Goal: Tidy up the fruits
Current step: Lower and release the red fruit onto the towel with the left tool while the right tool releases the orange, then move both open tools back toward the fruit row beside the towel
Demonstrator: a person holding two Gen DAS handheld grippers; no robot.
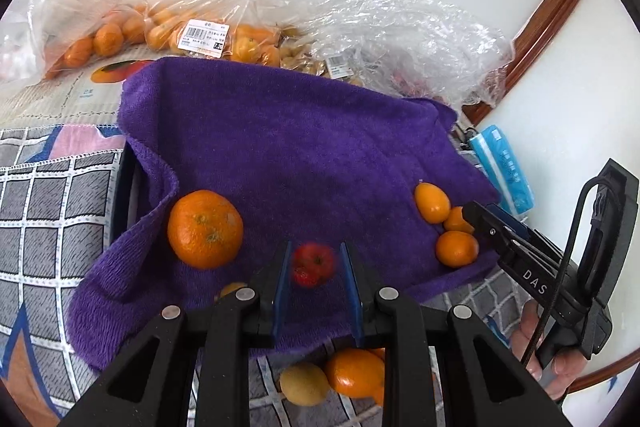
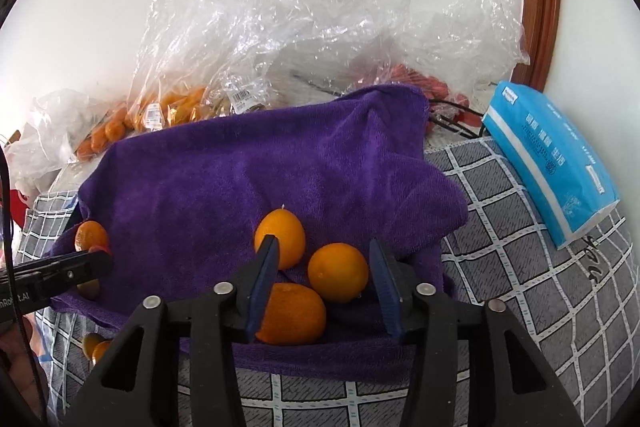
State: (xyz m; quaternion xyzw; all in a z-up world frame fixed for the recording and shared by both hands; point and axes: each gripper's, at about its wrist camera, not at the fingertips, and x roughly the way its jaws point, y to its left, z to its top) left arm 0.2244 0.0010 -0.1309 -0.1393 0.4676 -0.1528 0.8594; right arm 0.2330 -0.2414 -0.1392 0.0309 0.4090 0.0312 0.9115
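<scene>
The sorting is going on over a purple towel (image 1: 280, 147) that is lying across a checked cloth (image 2: 520, 211), with clear bags (image 1: 280, 7) of more fruit heaped behind it by the wall and a blue tissue pack (image 2: 552, 163) sitting off its right edge. Fruit seems to be getting grouped by kind on the towel.

A big orange (image 1: 205, 229) is resting alone on the left part. On the right part three small oranges are sitting close together, and the right gripper (image 2: 322, 245) is hovering over them with its jaws released. The nearest small orange (image 2: 338, 273) is lying between the blue pads with a gap on either side, so nothing is being gripped. That placing looks finished.

The left gripper (image 1: 315, 247) is clenching a little red fruit (image 1: 314, 263) between its pads, low over the near middle of the towel, between the big orange and the small ones. The fruit is blurred, so the contact is a judgement.

Next, the red fruit probably needs its own bare spot on the towel, away from both groups. The right gripper needs lifting clear without nudging the round oranges. More loose fruit (image 1: 352, 371) is waiting just off the towel's near edge.
</scene>
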